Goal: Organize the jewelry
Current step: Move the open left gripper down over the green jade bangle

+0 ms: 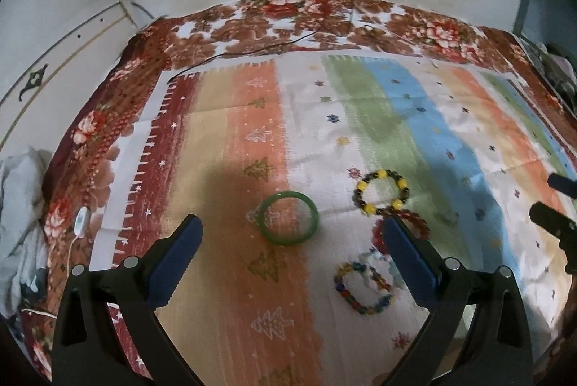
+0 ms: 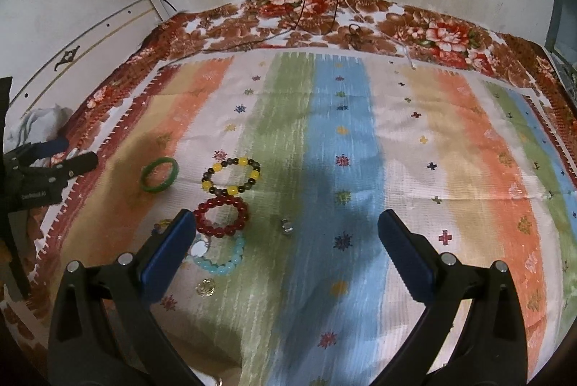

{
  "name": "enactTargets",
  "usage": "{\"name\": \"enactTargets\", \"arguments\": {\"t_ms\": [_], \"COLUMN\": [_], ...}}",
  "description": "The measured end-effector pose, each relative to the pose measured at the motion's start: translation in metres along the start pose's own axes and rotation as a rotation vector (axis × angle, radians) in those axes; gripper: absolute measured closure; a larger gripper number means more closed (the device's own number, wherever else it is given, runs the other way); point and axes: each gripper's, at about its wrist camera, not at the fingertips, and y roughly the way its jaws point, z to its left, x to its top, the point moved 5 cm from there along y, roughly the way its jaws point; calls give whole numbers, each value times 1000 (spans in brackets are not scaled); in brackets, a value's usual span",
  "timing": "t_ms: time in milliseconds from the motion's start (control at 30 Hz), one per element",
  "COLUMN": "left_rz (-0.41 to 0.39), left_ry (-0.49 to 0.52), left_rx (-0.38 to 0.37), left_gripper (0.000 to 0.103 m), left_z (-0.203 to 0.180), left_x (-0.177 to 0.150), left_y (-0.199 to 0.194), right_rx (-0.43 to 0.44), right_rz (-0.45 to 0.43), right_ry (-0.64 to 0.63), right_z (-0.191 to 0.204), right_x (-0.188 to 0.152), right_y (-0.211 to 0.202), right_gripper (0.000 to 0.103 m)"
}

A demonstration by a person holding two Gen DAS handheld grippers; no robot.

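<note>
Just ahead of the left gripper (image 1: 292,238), between its widely parted, empty blue-padded fingers, lies a smooth green bangle (image 1: 289,218) on the striped pastel cloth (image 1: 223,169). Beyond its right finger sits a yellow-and-dark beaded bracelet (image 1: 382,192), touching a dark red beaded bracelet (image 1: 414,223) partly hidden by that finger — nearer lies a multicoloured beaded bracelet (image 1: 360,288). The right gripper (image 2: 286,229) also gapes wide and holds nothing; a pale blue beaded bracelet (image 2: 223,260) lies by its left finger, a small silver ring (image 2: 286,226) between the fingers.
</note>
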Motion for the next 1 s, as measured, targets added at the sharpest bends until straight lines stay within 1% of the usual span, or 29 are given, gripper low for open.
{"name": "enactTargets", "arguments": {"t_ms": [267,533,667,833,900,933,1000], "left_rz": [89,140,183,228,238,246,252], "left_ry": [-74,-81,-72,-72,-74,-76,-78], "left_rx": [13,52,50,72,75,71,67], "left_gripper": [5,5,5,5,5,5,5], "left_z": [25,40,41,48,50,50,51], "left_x": [2,-3,-9,-18,-20,-21,-24], "left_y": [44,80,98,118,123,126,131], "right_rx": [-31,-36,-43,-41,-33,-30,-35], "right_rz": [98,148,167,182,188,195,201], "right_ry": [19,13,-7,-24,-35,-42,-71], "right_z": [-12,-16,-16,-17,-15,-14,-12], "right_x": [-2,-9,-13,-18,-20,-22,-24], "right_y": [47,79,92,106,110,113,117], "right_gripper": [4,4,4,4,6,12,13]}}
